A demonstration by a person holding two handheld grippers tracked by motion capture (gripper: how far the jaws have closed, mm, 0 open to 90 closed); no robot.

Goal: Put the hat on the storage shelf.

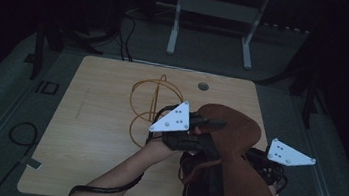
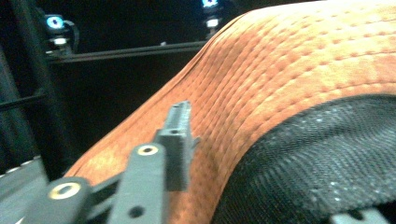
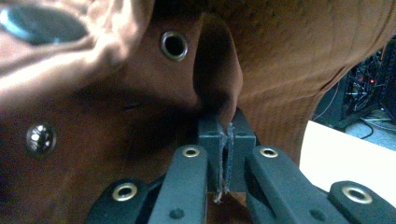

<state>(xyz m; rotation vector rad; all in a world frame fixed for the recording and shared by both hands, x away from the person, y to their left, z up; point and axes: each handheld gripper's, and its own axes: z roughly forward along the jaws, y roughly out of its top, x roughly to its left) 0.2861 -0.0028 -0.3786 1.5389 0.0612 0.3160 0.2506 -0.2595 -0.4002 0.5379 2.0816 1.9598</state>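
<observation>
A brown wide-brimmed hat with a black mesh lining is held up over the near right of the wooden table. My left gripper reaches onto its brim from the left. In the left gripper view one jaw lies on the stitched brim, and the hat covers the other jaw. My right gripper is shut on a fold of the hat's brown fabric, near a metal eyelet and a snap. In the high view the right gripper sits at the hat's right side.
An orange cord lies in loops on the table behind the hat. A round cable hole is near the far edge. A white frame stands beyond the table. A black cable lies on the floor at left.
</observation>
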